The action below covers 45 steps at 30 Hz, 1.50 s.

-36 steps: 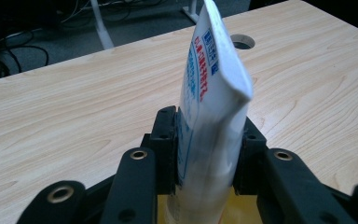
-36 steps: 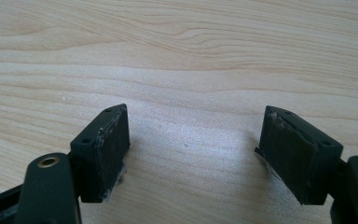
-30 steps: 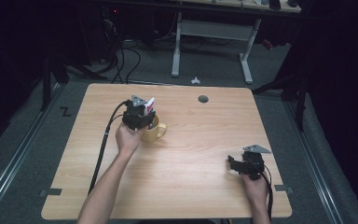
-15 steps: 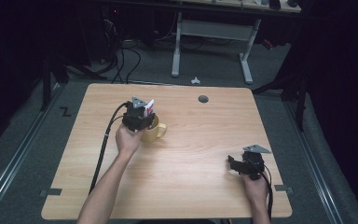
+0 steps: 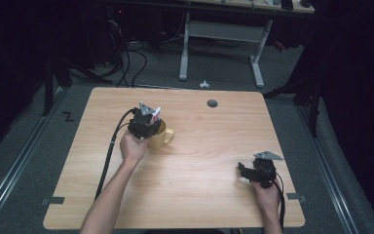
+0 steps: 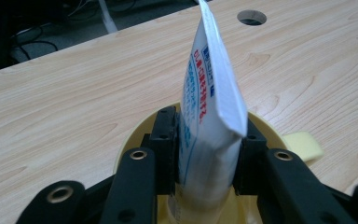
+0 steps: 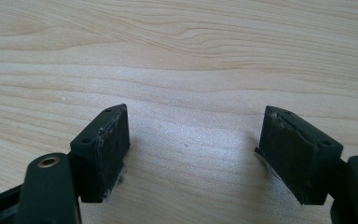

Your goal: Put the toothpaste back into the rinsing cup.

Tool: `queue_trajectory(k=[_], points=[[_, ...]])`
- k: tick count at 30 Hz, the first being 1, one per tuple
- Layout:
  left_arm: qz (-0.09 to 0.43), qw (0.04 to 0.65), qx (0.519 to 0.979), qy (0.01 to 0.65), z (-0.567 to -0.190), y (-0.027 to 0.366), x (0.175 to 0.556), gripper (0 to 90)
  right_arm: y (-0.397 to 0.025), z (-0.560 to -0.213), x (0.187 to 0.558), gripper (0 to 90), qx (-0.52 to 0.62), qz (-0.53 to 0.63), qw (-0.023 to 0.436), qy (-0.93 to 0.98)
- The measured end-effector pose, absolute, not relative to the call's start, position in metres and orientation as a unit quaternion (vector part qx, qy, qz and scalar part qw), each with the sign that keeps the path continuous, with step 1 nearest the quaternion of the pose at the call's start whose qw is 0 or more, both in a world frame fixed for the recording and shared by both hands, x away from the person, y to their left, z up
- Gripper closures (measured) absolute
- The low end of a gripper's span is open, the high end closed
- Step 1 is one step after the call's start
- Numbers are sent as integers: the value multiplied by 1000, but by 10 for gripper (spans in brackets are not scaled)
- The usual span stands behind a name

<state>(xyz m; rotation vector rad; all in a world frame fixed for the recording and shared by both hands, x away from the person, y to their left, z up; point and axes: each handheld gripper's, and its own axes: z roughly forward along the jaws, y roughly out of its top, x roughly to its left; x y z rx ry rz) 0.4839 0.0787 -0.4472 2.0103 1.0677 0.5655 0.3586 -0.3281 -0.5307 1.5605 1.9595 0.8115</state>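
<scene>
Packet (image 6: 212, 107) of white foil with red and blue print, 1 in count, pinched upright between the 2 black jaws of the left gripper (image 6: 209, 154) and standing partly inside 1 yellow mug (image 5: 159, 135). Seen from the high view at the left-centre of the wooden table (image 5: 209, 146), mug handle pointing right, left hand (image 5: 133, 147) wrapped round the gripper body just beside the mug. Packet top rising clear above the mug rim, its lower end down inside the cup. Right gripper (image 7: 196, 154) near the table's right front edge, well apart from the mug, jaws spread wide over bare wood and holding nothing, right hand (image 5: 268, 191) behind it. 1 round cable hole (image 5: 212, 103) near the far edge. 2 grippers, 1 packet, 1 mug on the tabletop.
</scene>
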Motion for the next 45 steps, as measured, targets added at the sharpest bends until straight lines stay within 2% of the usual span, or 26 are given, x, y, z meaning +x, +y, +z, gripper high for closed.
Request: queue_trajectory(k=[27, 45], points=[[218, 391, 791, 417, -442, 86, 476, 637, -328, -531, 359, 244, 574, 298, 251, 720], [210, 405, 784, 422, -439, 92, 471, 401, -328, -531, 359, 244, 574, 298, 251, 720]])
